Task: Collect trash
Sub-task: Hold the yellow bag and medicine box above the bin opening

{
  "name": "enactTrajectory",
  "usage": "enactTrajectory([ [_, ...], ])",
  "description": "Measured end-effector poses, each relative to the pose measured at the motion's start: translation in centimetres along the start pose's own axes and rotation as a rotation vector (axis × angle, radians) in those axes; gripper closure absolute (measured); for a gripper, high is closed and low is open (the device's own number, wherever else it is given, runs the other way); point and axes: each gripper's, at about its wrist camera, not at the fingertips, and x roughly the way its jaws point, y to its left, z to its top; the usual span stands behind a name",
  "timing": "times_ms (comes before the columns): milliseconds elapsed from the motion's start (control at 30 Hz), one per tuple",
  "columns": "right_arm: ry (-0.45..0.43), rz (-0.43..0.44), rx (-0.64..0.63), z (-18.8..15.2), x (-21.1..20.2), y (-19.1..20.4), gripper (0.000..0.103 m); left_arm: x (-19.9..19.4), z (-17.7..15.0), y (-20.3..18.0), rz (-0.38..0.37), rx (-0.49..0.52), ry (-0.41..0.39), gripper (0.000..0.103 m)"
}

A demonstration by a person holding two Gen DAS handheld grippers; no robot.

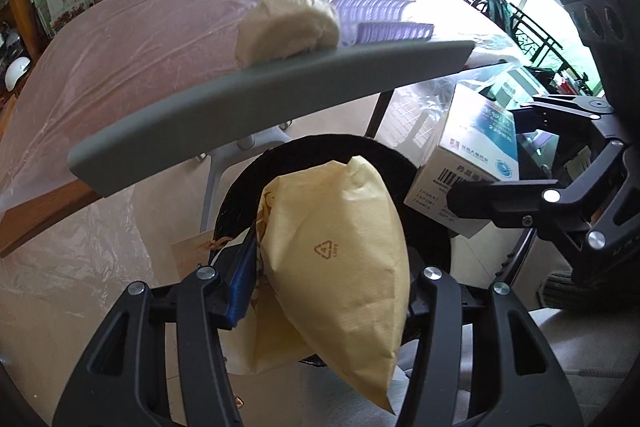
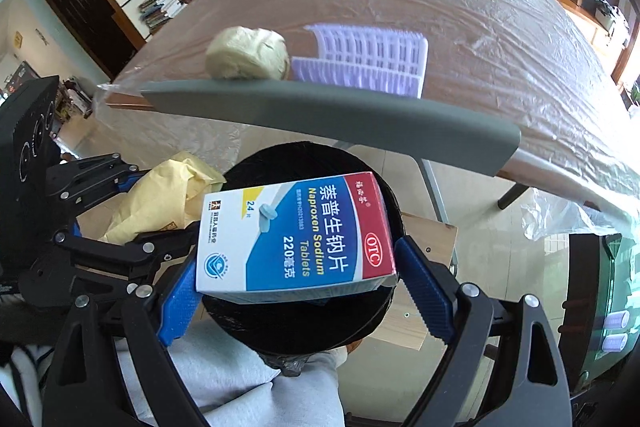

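My left gripper (image 1: 324,291) is shut on a crumpled yellow paper bag (image 1: 340,259) and holds it above a black round bin (image 1: 240,195). My right gripper (image 2: 296,291) is shut on a blue, white and red medicine box (image 2: 296,239), held over the same bin (image 2: 352,323). The box (image 1: 472,143) and the right gripper show at the right of the left wrist view. The bag (image 2: 160,203) shows at the left of the right wrist view. A cream crumpled paper ball (image 2: 248,53) and a lilac slotted plastic piece (image 2: 368,61) lie on the table.
A grey chair back (image 2: 332,115) runs between the bin and the table (image 2: 500,39), which is covered in clear plastic film. A wooden stool (image 2: 432,239) stands behind the bin. Shelves and a television stand beyond the table.
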Motion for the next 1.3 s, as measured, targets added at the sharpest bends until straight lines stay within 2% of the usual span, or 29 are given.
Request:
enactTrajectory([
  [467, 0.049, -0.043, 0.021, -0.2, 3.2, -0.1, 0.015, 2.7, -0.4, 0.7, 0.051, -0.035, 0.085, 0.048],
  [1300, 0.07, -0.086, 0.046, 0.1, 4.8, -0.1, 0.015, 4.2, 0.1, 0.2, 0.06, -0.014, 0.113, 0.048],
])
